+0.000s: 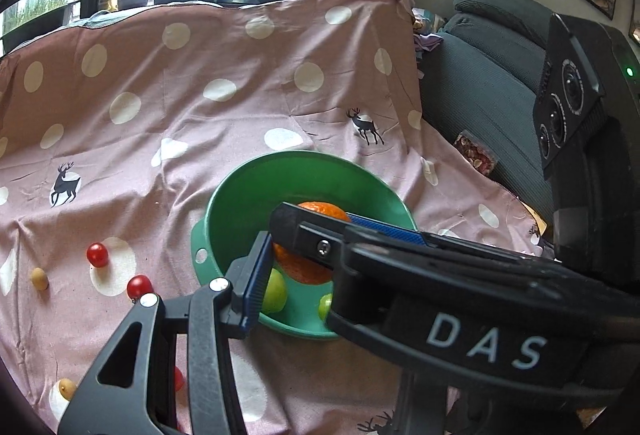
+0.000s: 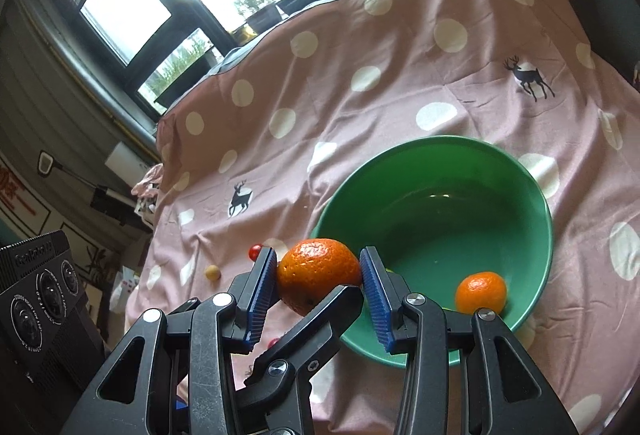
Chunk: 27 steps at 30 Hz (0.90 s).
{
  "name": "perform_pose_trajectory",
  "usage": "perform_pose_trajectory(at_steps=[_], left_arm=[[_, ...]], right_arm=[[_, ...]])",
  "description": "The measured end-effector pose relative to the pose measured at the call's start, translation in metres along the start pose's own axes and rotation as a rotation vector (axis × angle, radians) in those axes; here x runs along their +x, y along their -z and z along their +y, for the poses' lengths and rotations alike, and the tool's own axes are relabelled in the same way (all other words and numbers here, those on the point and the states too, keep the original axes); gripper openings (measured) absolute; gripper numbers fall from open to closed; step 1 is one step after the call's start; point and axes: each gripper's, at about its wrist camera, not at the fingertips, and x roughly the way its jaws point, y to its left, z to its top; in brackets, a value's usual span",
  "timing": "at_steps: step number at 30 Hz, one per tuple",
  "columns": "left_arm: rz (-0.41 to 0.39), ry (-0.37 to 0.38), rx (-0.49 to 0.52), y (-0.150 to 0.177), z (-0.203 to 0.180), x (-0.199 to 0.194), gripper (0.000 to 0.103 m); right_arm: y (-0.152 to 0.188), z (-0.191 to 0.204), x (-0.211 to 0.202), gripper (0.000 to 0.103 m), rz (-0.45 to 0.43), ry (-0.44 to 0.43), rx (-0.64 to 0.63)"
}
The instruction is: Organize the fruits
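A green bowl (image 1: 256, 191) (image 2: 436, 219) sits on the pink dotted cloth. My right gripper (image 2: 319, 285) is shut on an orange mandarin (image 2: 318, 275) and holds it over the bowl's near-left rim. It crosses the left wrist view (image 1: 316, 231), with the mandarin (image 1: 304, 267) between its blue pads. A second mandarin (image 2: 481, 293) lies inside the bowl, with two green fruits (image 1: 276, 291). My left gripper shows only one blue-padded finger (image 1: 256, 283) beside the bowl's rim; its other finger is hidden.
Red cherry tomatoes (image 1: 97, 254) (image 1: 139, 286) and small tan fruits (image 1: 39, 278) (image 1: 67, 388) lie on the cloth (image 1: 200, 123) left of the bowl. A grey sofa (image 1: 492, 75) stands to the right. Windows are behind.
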Motion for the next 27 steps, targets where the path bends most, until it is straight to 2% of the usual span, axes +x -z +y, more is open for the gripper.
perform_pose_trajectory(at_steps=[10,20,24,27], left_arm=[[0.042,0.055,0.008,-0.002,-0.012,0.027,0.042],[0.107,0.108,-0.029,0.001,-0.009,0.053,0.042],[0.131,0.142,-0.037,0.003,-0.01,0.06,0.03],[0.148,0.159,-0.045,0.005,-0.009,0.067,0.029]], right_arm=[[-0.005,-0.029,0.0,0.047,0.008,0.038,0.058],[-0.006,-0.048,0.01,0.047,0.047,0.085,0.082],[-0.006,-0.054,0.016,0.048,0.063,0.076,0.099],[-0.005,-0.053,0.021,0.048,0.072,0.104,0.074]])
